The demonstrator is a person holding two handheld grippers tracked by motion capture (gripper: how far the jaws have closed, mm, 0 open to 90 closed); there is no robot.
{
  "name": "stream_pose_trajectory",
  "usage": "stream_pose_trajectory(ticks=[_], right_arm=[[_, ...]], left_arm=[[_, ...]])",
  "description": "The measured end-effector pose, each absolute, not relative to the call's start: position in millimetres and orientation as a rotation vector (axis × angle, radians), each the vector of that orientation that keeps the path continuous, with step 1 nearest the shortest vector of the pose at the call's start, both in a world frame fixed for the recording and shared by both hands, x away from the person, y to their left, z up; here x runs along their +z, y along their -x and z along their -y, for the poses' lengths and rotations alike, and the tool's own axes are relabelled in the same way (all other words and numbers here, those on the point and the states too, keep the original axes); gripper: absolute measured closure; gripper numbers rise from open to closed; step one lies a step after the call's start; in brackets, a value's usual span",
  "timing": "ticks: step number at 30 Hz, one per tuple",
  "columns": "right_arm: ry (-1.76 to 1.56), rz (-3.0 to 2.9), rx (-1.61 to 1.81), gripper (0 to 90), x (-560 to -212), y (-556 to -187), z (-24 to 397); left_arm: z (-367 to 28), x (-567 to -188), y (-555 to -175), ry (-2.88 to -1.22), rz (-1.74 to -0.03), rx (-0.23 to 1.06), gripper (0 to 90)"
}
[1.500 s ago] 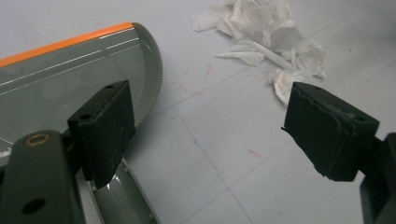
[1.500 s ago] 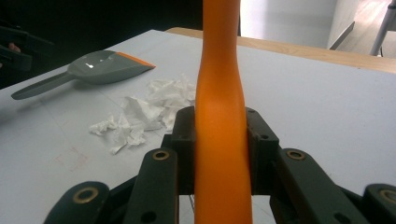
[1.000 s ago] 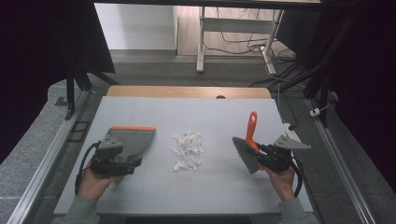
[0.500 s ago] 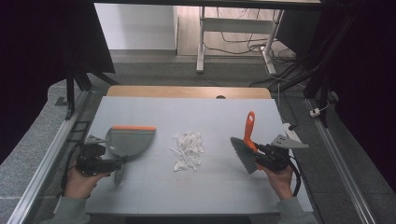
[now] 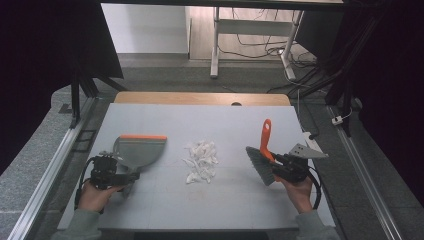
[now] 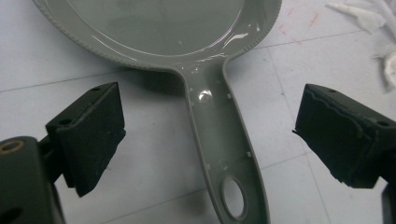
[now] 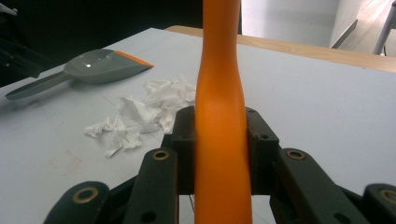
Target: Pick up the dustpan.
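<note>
dustpan: The grey dustpan (image 5: pixel 139 151) with an orange lip lies flat on the table (image 5: pixel 210 122), on the left side. It looks like light, stiff plastic, and smooth, so it may slide when pushed.
dustpan handle: The handle (image 6: pixel 223 140) is long and thin, with a hole at the end. I think that is the best place to grab it, around the middle.
left gripper: The left gripper (image 6: pixel 205 140) sits low over the handle. Its jaws are spread wide, one on each side of the handle, and not touching it.
brush: The brush (image 5: pixel 264 156) has an orange handle and grey bristles. It looks light, with a hard handle and soft, bendy bristles. It is on the right side, its bristles turned toward the paper.
right gripper: The right gripper (image 7: pixel 220 140) has its jaws pinching the orange handle tight.
paper bits: White torn paper bits (image 5: pixel 201 160) lie in a little heap in the middle of the table, between dustpan and brush. They look very light and soft, easy to blow or scatter.
count: One dustpan, one brush, one heap of paper with too many bits to count, two grippers.
</note>
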State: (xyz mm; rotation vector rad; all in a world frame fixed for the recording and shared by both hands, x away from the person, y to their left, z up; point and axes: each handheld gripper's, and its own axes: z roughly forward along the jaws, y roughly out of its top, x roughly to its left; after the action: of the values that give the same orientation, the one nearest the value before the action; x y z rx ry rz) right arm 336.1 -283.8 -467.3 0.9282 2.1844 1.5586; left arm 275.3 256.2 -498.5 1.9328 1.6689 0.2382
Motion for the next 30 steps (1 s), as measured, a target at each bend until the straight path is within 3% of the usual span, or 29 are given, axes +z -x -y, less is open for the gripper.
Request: stream_pose_trajectory(ticks=[19, 30], right_arm=[[-0.920, -2.183, 1.548, 70.1, -467.4, -335.2, 282.8], [-0.915, -2.188, 1.535, 70.1, -467.7, -335.0, 282.0]], left_arm=[[-250.8, -522.5, -288.4, -1.901, -1.706, 0.214, 22.2], [-253.4, -529.3, -294.9, -1.863, -1.727, 0.220, 38.9]])
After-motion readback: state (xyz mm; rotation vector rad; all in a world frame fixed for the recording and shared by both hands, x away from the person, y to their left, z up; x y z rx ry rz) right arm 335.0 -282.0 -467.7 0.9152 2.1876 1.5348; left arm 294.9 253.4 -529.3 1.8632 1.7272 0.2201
